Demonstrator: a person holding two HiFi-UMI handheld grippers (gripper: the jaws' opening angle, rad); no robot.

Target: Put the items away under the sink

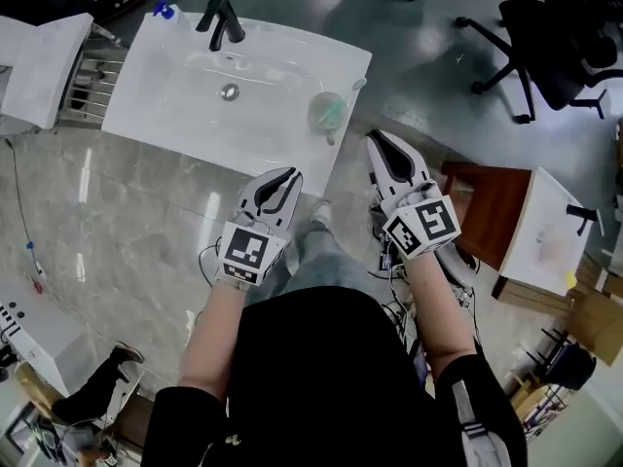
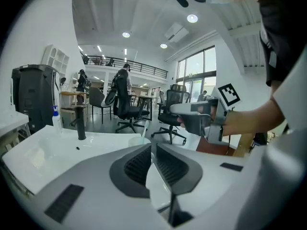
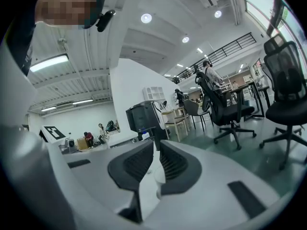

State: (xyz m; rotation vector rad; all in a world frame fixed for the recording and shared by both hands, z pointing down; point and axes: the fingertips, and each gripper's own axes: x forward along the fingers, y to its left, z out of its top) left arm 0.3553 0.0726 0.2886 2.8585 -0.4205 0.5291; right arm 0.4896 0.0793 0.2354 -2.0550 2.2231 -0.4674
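Both forearms reach forward from the body. The left gripper (image 1: 284, 177) is clenched on nothing, its tip at the white sink's (image 1: 146, 115) near edge. The right gripper (image 1: 378, 144), also clamped and empty, points past the sink's right corner. Each carries a cube with black-and-white square markers. A translucent green cup (image 1: 324, 115) stands upright on that corner, and its toothbrush (image 1: 352, 89) leans away to the right.

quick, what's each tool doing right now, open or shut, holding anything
left tool: closed, holding nothing.
right tool: closed, holding nothing.
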